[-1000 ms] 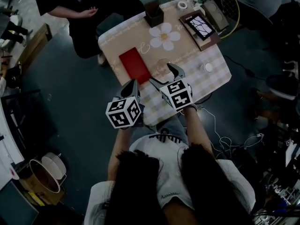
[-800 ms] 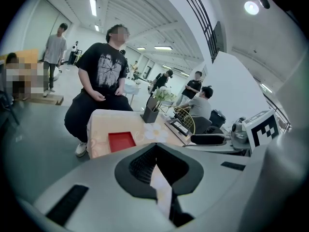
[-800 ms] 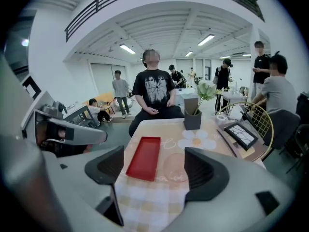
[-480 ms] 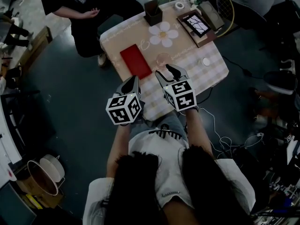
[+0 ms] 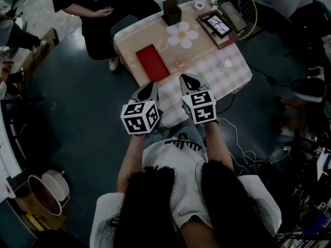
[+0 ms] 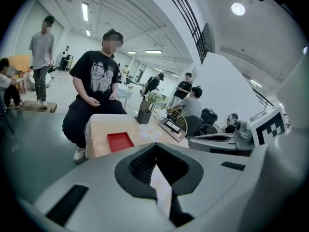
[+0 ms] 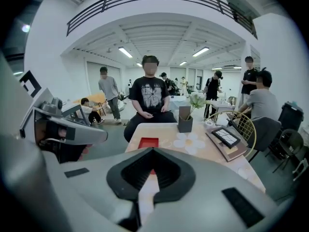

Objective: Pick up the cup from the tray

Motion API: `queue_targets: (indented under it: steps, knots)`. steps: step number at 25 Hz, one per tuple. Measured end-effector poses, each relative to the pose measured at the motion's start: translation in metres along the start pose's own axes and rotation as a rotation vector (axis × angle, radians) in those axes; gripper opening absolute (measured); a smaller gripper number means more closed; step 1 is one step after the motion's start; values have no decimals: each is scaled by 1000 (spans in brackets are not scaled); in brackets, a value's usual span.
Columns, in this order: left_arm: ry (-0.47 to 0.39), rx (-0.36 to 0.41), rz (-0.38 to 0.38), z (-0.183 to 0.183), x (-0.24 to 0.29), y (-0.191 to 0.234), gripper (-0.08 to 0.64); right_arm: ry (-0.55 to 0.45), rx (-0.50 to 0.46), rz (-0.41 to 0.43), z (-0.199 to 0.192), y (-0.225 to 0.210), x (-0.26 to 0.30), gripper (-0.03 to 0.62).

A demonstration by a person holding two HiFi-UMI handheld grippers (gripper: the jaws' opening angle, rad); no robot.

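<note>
The left hand-held gripper (image 5: 150, 86) hangs over the near edge of the surface (image 5: 227, 79). Its smooth grey jaws meet tip to tip with nothing between them, and a black-and-white marker cube sits behind them. Beyond it lies a flat, rectangular tray (image 5: 152, 62) of matte red with a low raised rim. The cup (image 5: 182, 61) is just right of the tray and appears to stand on the cloth rather than in the tray. It is clear and see-through, showing only as a faint round rim with the pattern visible through it. The right hand-held gripper (image 5: 187, 78) points toward the cup from near it without touching it, its ribbed dark pads (image 7: 145, 175) closed together and empty. The surface wears a soft cloth, beige at the far half with a large white daisy print (image 5: 182, 35) and pale checked at the near half. At the far right rests a dark-framed picture (image 5: 216, 25).
</note>
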State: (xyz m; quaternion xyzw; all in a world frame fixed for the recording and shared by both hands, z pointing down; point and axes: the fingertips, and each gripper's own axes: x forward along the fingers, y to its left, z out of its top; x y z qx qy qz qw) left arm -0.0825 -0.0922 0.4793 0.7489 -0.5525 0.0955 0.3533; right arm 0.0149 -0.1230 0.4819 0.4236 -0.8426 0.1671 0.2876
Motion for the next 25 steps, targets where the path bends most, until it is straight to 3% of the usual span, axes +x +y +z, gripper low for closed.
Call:
queue_targets:
  steps: [5, 25]
  knots:
    - [-2, 16, -4, -1, -9, -3, 6, -18, 20, -66, 0, -4, -9, 8]
    - [-12, 29, -60, -14, -30, -18, 6, -45, -9, -96, -9, 20, -23, 8]
